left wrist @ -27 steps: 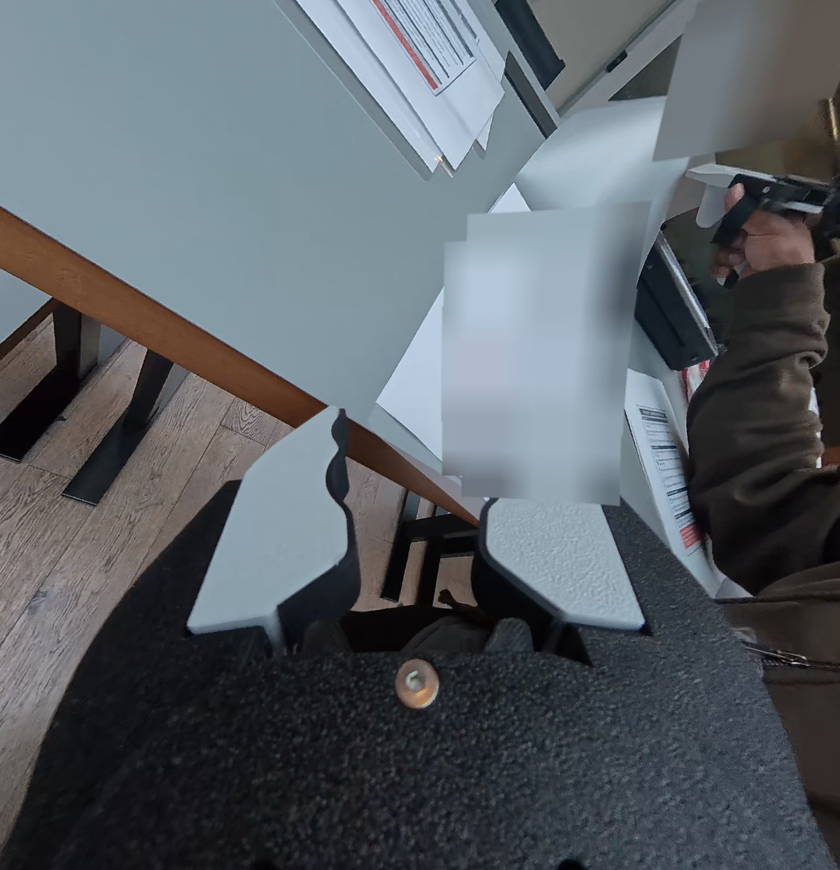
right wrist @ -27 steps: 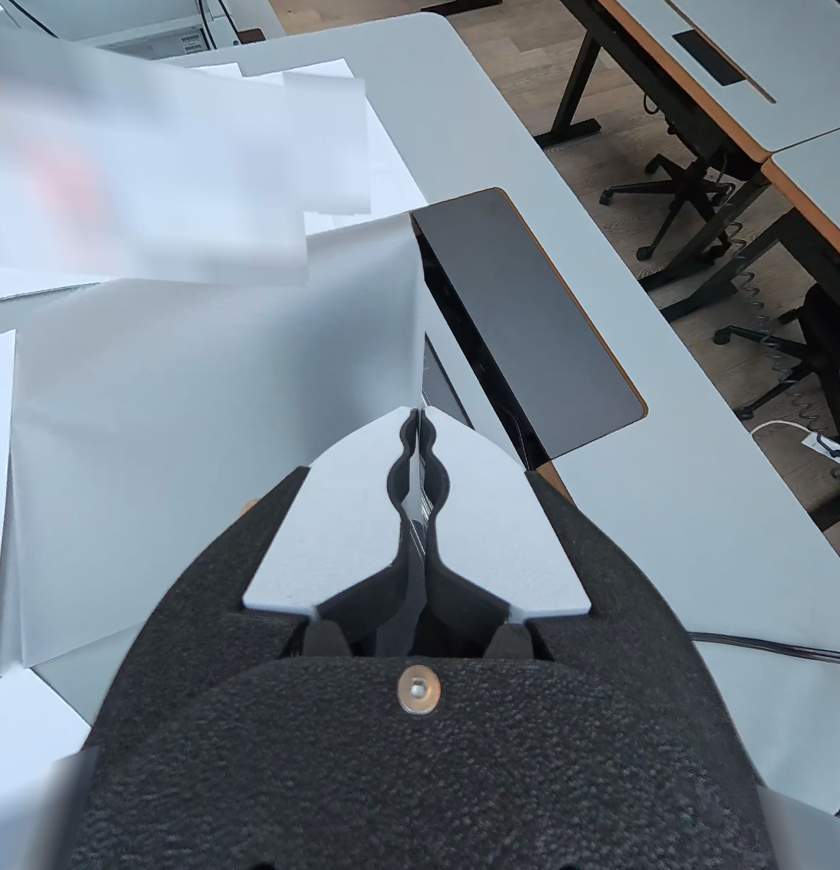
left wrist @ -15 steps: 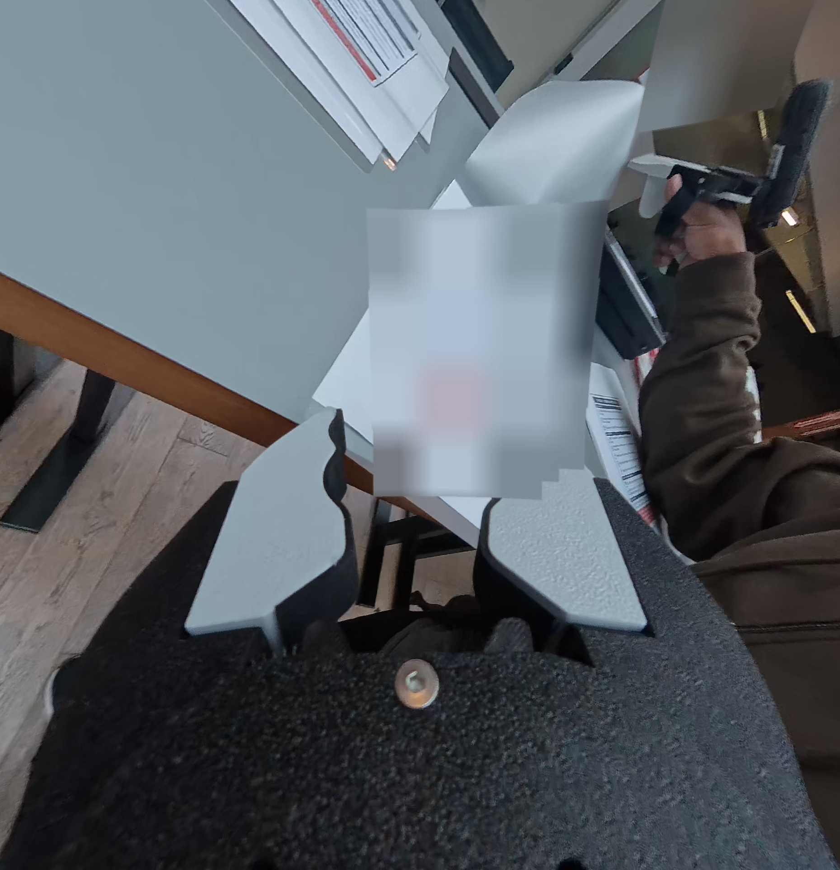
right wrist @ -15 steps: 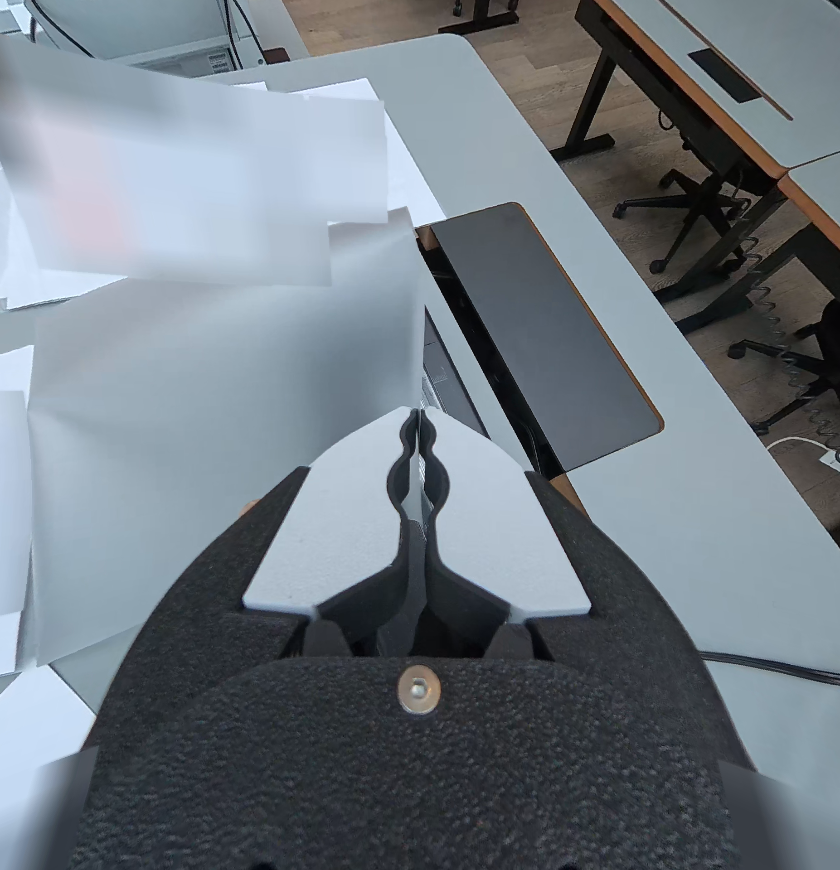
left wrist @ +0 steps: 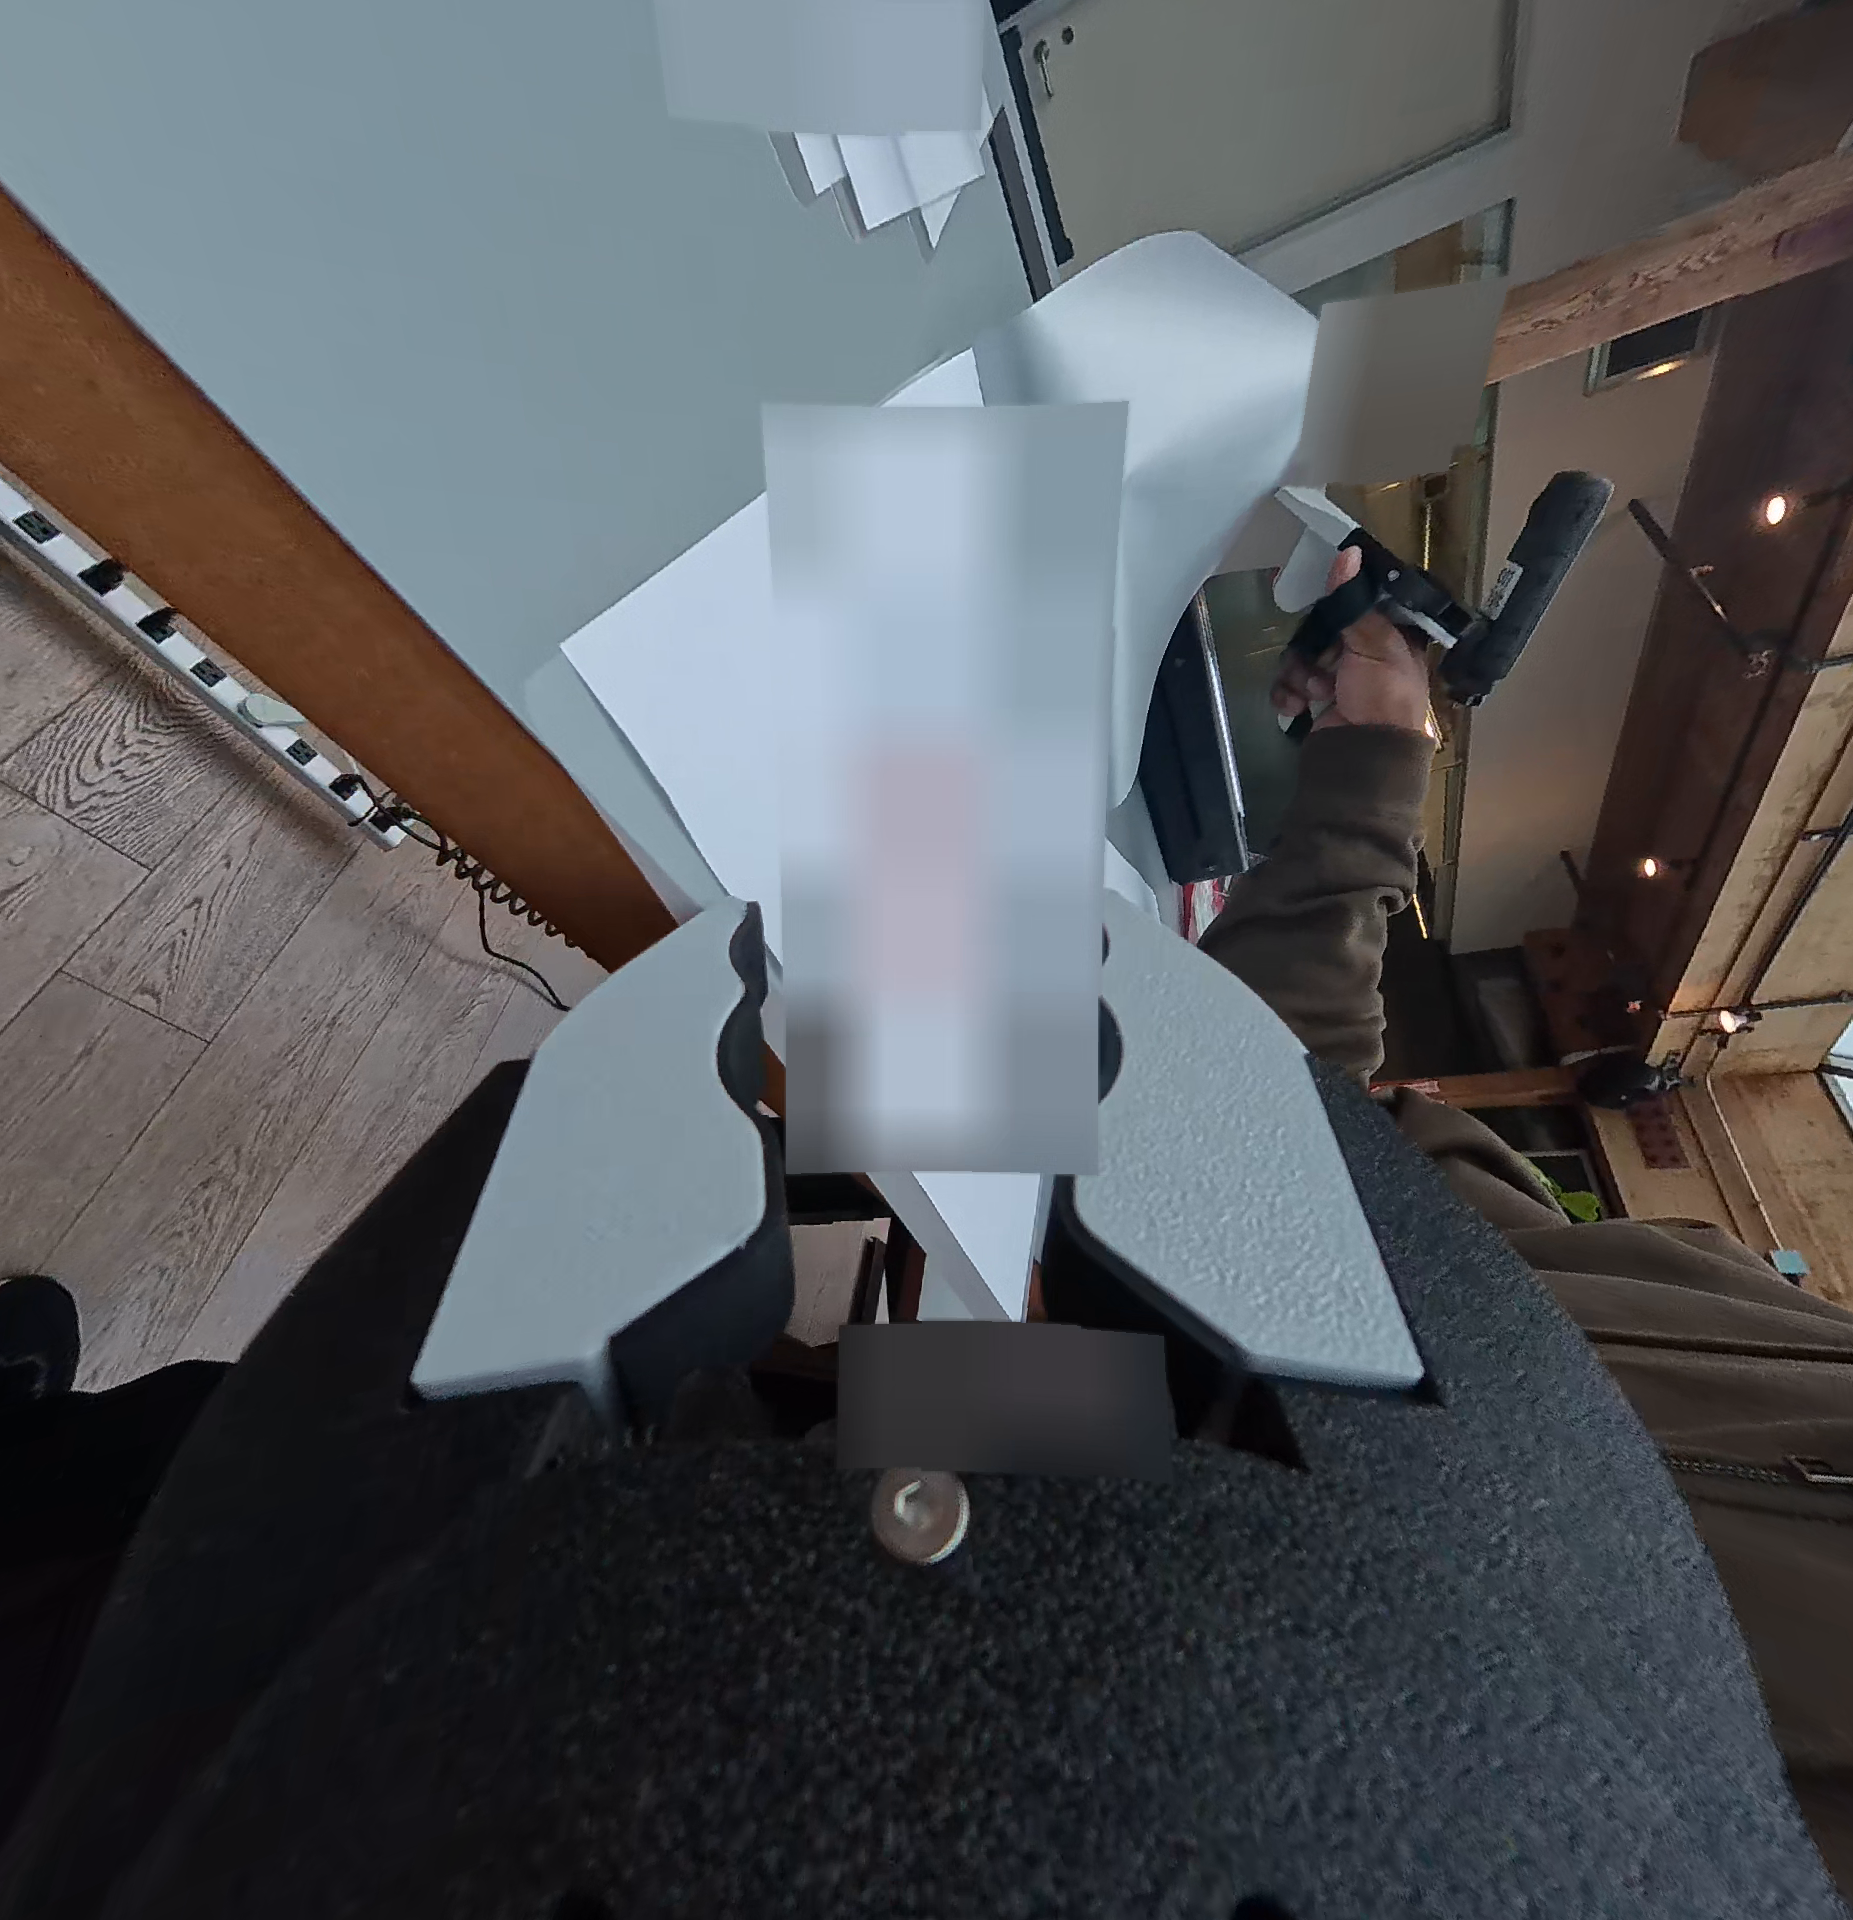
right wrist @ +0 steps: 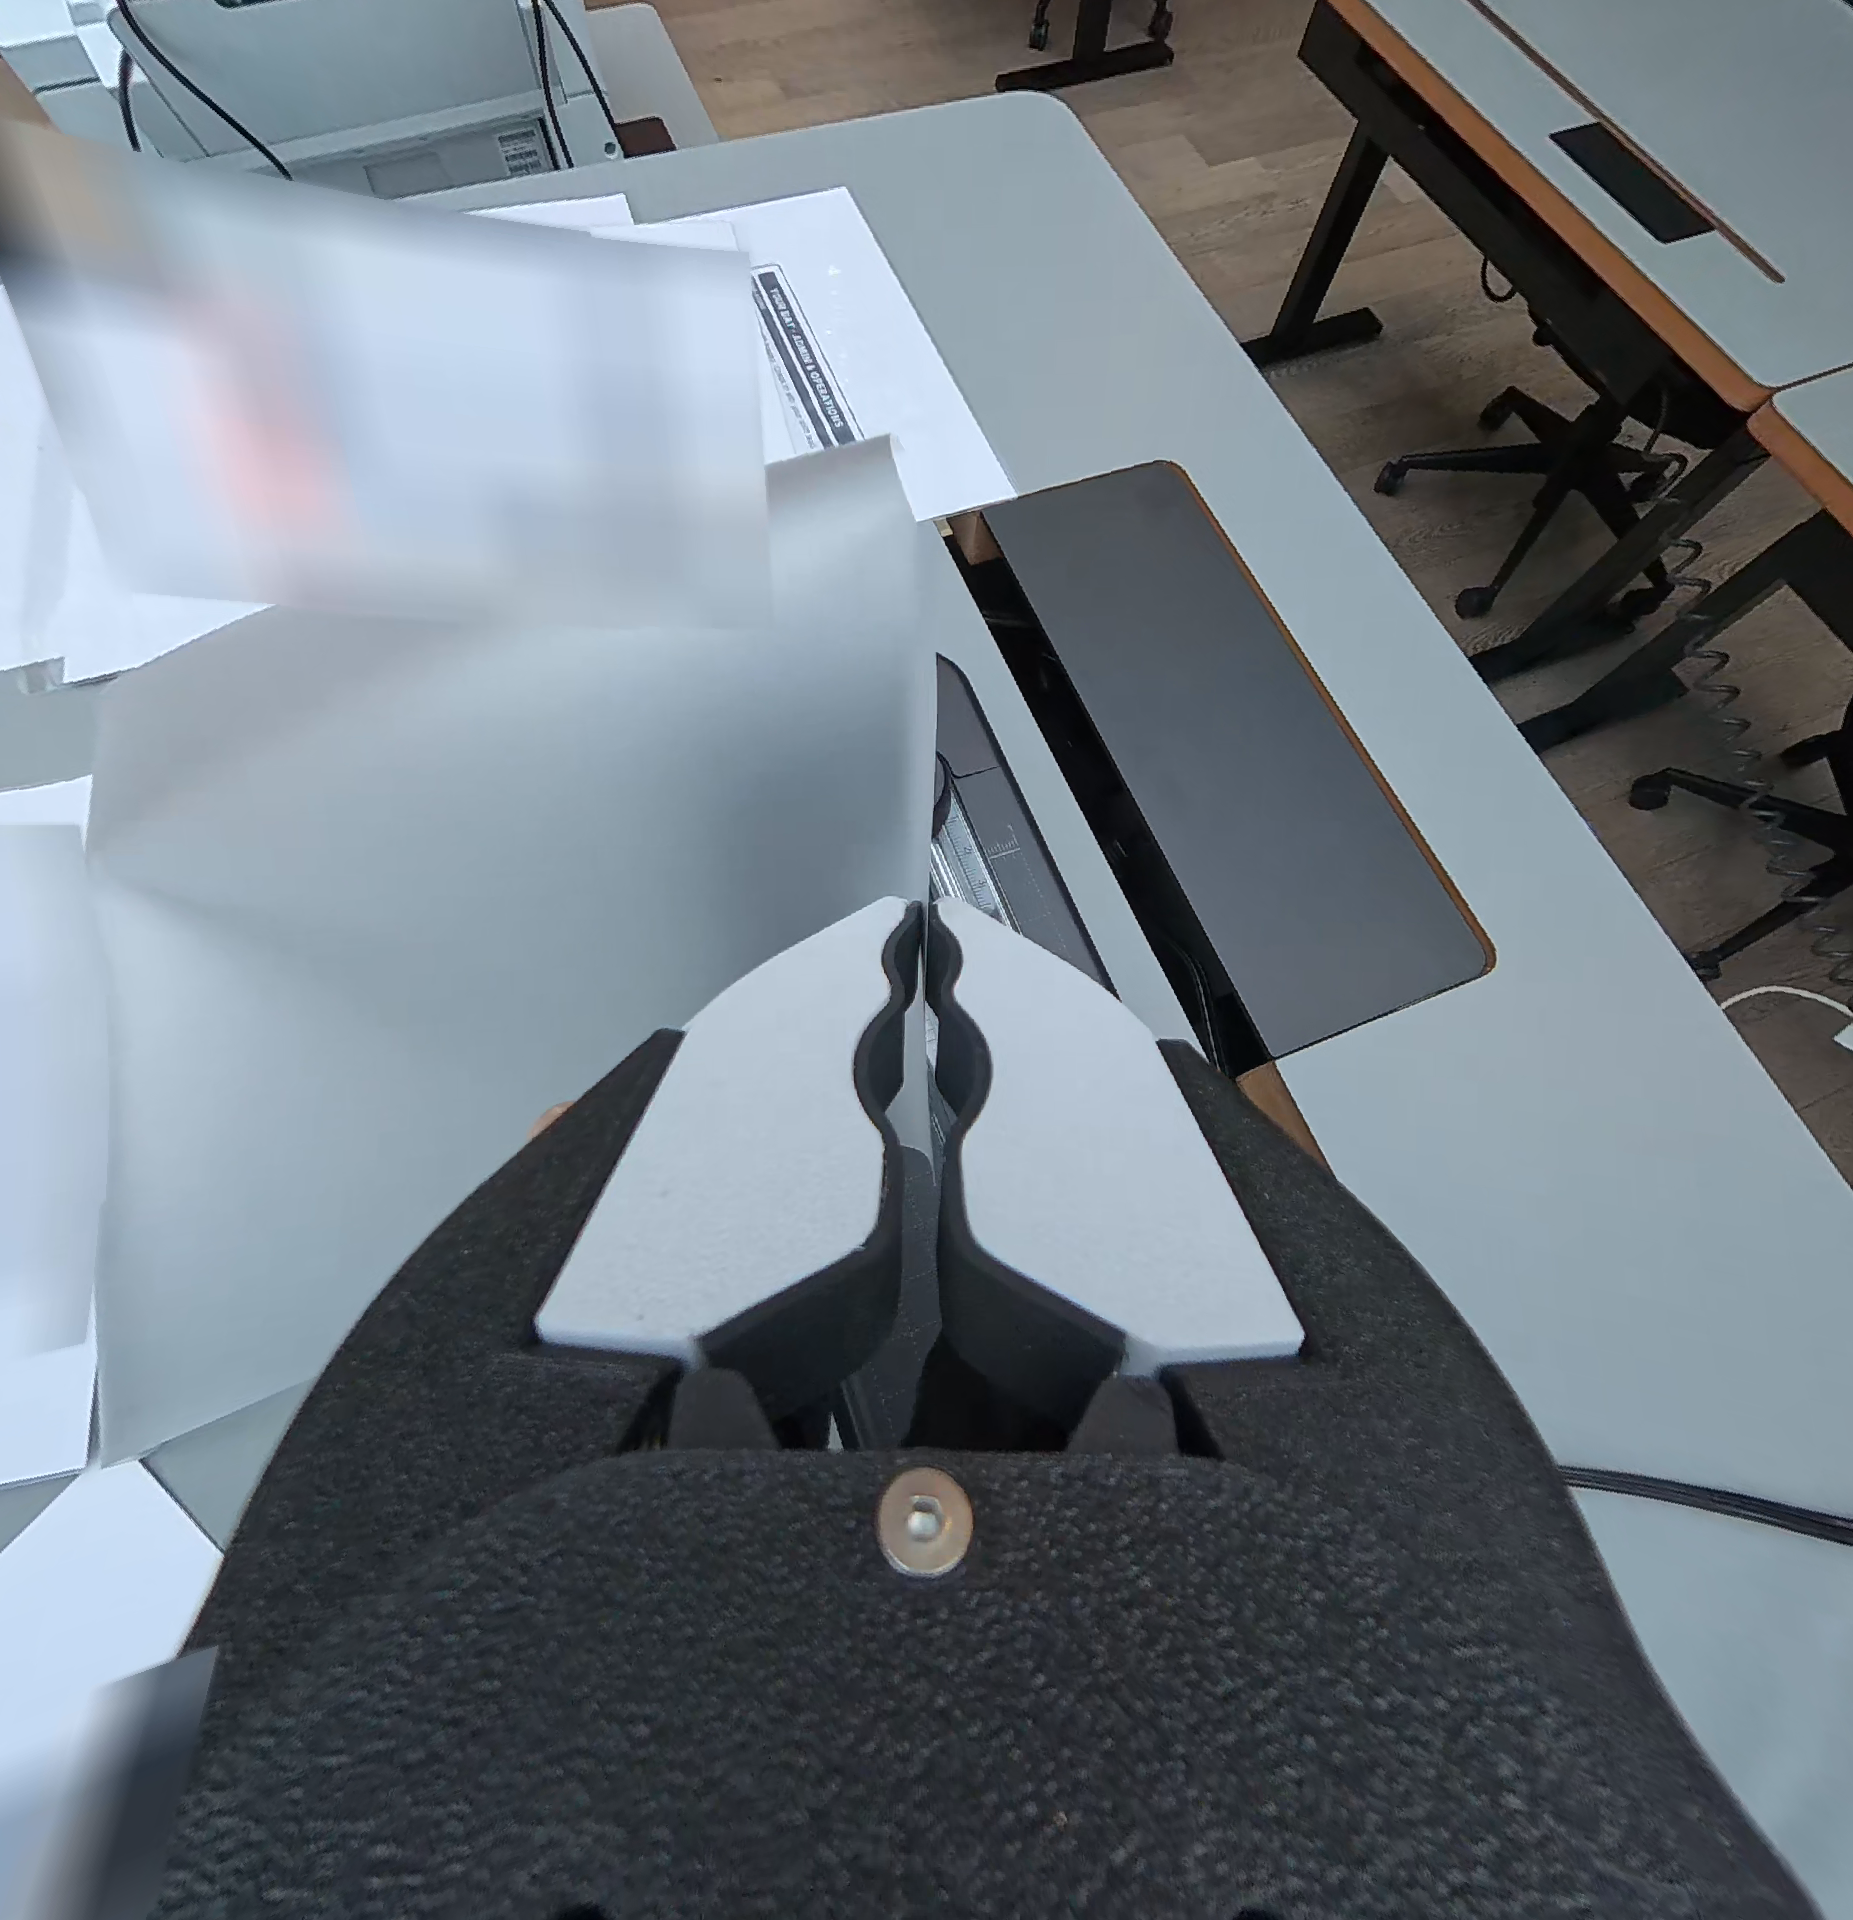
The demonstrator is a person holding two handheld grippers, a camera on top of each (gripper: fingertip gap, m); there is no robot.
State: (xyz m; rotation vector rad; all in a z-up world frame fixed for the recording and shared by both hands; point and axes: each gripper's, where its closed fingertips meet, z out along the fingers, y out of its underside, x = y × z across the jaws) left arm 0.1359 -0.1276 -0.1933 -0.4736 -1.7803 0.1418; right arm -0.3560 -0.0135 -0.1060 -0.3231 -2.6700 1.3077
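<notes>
L wrist view: left tongs [left wrist: 927, 1049] gape apart, gripping nothing; white paper sheet [left wrist: 693, 727] overhangs the grey table [left wrist: 330, 312] edge just ahead, a corner reaching between the fingers, contact unclear. Farther off, right tongs [left wrist: 1317, 540] pinch a lifted, curling sheet.

R wrist view: right tongs [right wrist: 924, 920] pressed together on edge of the lifted sheet [right wrist: 486, 883], which is thin, plain, bowed, raised off the table [right wrist: 1524, 1143] beside a black hatch [right wrist: 1234, 748]. More papers [right wrist: 880, 343] lie flat behind.

Left wrist view tilted across desk [left wrist: 382, 312], right looks down, both share paper [right wrist: 486, 935]
</notes>
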